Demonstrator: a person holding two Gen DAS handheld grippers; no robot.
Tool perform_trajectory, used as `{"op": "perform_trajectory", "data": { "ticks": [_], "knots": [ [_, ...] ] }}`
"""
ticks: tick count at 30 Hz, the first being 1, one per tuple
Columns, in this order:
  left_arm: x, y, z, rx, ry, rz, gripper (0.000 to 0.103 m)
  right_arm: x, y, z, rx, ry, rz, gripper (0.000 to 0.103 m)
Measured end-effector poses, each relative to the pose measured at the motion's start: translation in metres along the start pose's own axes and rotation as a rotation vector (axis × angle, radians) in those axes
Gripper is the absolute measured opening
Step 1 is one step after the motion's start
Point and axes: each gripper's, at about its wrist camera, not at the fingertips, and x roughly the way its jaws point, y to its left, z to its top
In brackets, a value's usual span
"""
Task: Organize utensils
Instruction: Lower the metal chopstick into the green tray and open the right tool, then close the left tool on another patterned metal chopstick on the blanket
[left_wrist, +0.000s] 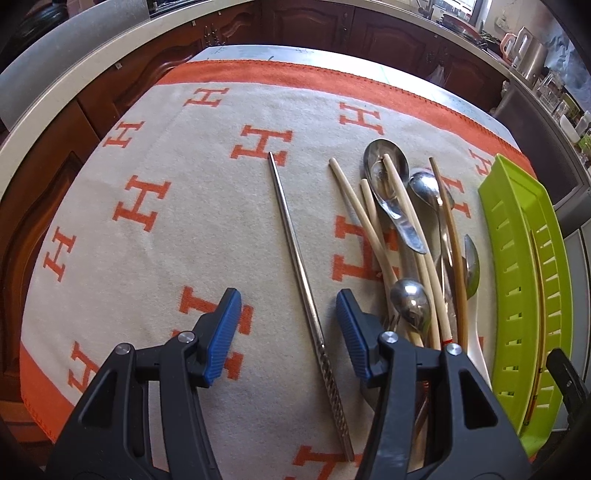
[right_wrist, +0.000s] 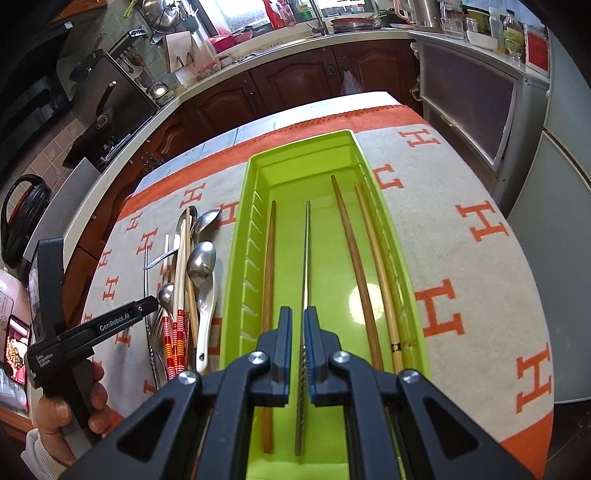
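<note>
Where tray wall (right_wrist: 255, 236) bounds, chopstick (right_wrist: 306, 258) midway.

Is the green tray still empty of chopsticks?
No: in the right wrist view the green tray already holds three wooden chopsticks, and the right gripper holds a metal chopstick over it.
</note>
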Motion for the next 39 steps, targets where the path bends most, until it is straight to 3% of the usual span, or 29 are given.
{"op": "perform_trajectory", "data": {
  "ticks": [6,10,12,21,29,33,39],
  "knots": [
    [-0.004,0.005,-0.004,0.03,-0.011,0.018,0.025,-0.002,0.001,-0.002,0.004,0.0,0.008,0.006],
    [-0.007,0.018,-0.006,0.049,0.0,-0.006,0.007,-0.003,0.001,-0.003,0.003,0.001,0.012,0.006],
    [-0.007,0.026,-0.006,0.05,0.007,-0.036,0.004,-0.004,0.002,-0.004,0.002,0.001,0.012,0.006],
    [-0.011,0.063,-0.012,0.005,0.0,-0.181,0.004,-0.005,0.007,-0.005,-0.014,-0.004,0.011,0.006],
    [-0.016,0.073,-0.014,-0.019,-0.015,-0.186,0.004,-0.005,0.009,-0.006,-0.016,-0.006,0.012,0.006],
    [-0.036,0.069,-0.016,-0.008,-0.057,-0.19,0.003,-0.007,0.008,-0.005,-0.011,-0.012,0.016,0.006],
    [-0.082,0.046,-0.009,0.036,-0.104,-0.267,0.003,-0.013,0.004,-0.004,0.004,-0.029,0.032,0.006]
  ]
}}
